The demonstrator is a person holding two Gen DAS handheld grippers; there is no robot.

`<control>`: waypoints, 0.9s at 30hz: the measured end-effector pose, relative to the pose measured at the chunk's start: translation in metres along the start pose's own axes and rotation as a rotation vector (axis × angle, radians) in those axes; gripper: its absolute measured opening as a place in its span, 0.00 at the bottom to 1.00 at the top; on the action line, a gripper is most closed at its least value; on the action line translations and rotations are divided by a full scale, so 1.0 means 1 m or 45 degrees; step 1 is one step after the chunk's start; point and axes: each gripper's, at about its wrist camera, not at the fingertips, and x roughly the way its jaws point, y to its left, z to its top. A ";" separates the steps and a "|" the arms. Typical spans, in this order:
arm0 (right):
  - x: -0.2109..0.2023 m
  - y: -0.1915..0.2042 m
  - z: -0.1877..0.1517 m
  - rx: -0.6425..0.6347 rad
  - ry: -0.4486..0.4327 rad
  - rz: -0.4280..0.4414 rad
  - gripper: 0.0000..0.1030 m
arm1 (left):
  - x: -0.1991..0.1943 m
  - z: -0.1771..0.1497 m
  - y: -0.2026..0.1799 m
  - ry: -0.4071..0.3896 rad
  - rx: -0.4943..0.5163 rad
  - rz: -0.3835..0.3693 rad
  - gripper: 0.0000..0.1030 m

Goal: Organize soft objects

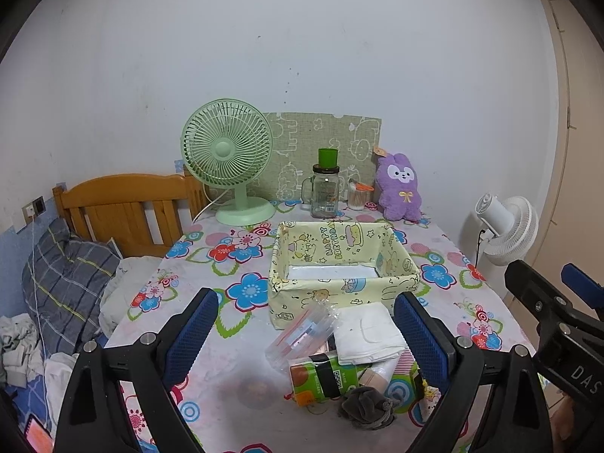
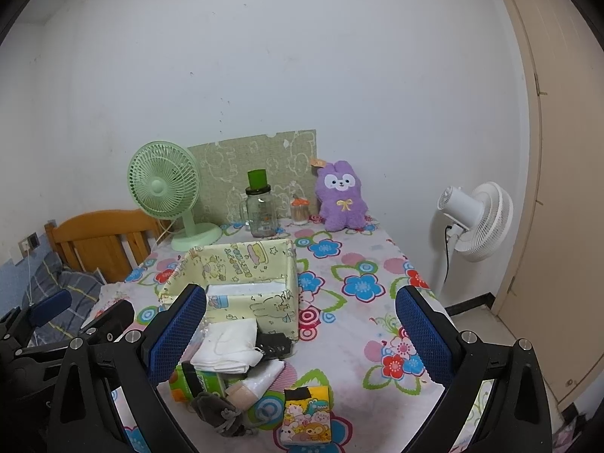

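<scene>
Jaws: left gripper [image 1: 307, 330] and right gripper [image 2: 300, 334] both wide, empty | Soft items: folded white cloth [image 1: 368, 334], grey plush [image 1: 368, 407] heaped before yellow fabric bin [image 1: 339, 290] on desk | Step: take cloth first, pinch folded edge, lift clear of bin wall.

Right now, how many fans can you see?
2: a green desk fan at the table's back left corner, and a white standing fan on the floor right of the table.
</scene>
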 end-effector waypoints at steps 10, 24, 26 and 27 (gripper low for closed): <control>0.002 0.000 -0.002 0.006 0.008 0.000 0.99 | -0.002 0.000 0.001 -0.008 0.001 0.001 0.93; 0.002 0.001 -0.003 0.003 0.006 -0.002 0.98 | 0.000 0.000 0.002 0.007 -0.006 -0.008 0.93; 0.001 0.001 -0.003 0.002 0.006 -0.002 0.98 | 0.000 -0.001 0.003 0.009 -0.011 -0.011 0.93; 0.001 0.001 -0.003 0.001 0.006 -0.001 0.98 | 0.000 0.000 0.003 0.007 -0.012 -0.010 0.93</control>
